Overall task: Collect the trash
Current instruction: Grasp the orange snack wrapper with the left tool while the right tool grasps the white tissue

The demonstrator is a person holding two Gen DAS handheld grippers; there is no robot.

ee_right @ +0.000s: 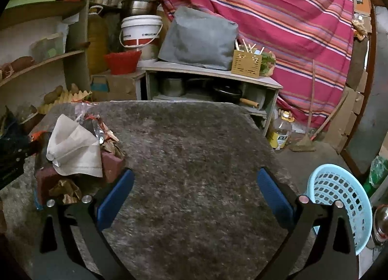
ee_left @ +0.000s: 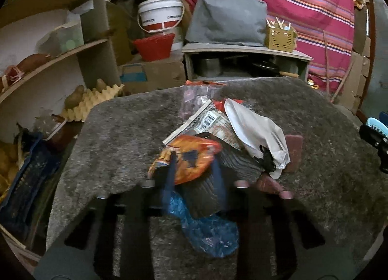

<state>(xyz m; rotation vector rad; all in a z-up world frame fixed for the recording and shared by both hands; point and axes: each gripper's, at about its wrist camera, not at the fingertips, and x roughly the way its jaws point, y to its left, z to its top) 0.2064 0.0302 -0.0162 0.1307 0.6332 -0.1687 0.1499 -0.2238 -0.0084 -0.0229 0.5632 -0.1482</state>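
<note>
Task looked barely under way. Nearest in the left wrist view, a blue plastic bag (ee_left: 206, 229) lay on the grey furry worktop (ee_left: 116, 134), right by the left tool (ee_left: 194, 171). That tool's fingers were narrowed around the near edge of an orange snack wrapper (ee_left: 186, 156), apparently gripping it, though blur made the contact hard to confirm. The wrapper was still on the pile, not lifted clear.

Behind it the rest of the trash was uncollected: a barcode wrapper (ee_left: 208, 122), a white cloth (ee_left: 257, 134) draped over the heap, a dark red block (ee_left: 294, 149) just beside it, and clear plastic further back.

The right tool (ee_right: 194, 197) hovered over bare worktop with its fingers spread wide, holding nothing, the pile off to its left. A light blue basket (ee_right: 339, 197) sat at the worktop's right edge, likely the bin; no trash was visible in it.

Left tool reached low and forward into the pile; right tool waited level, pointing across the worktop.
</note>
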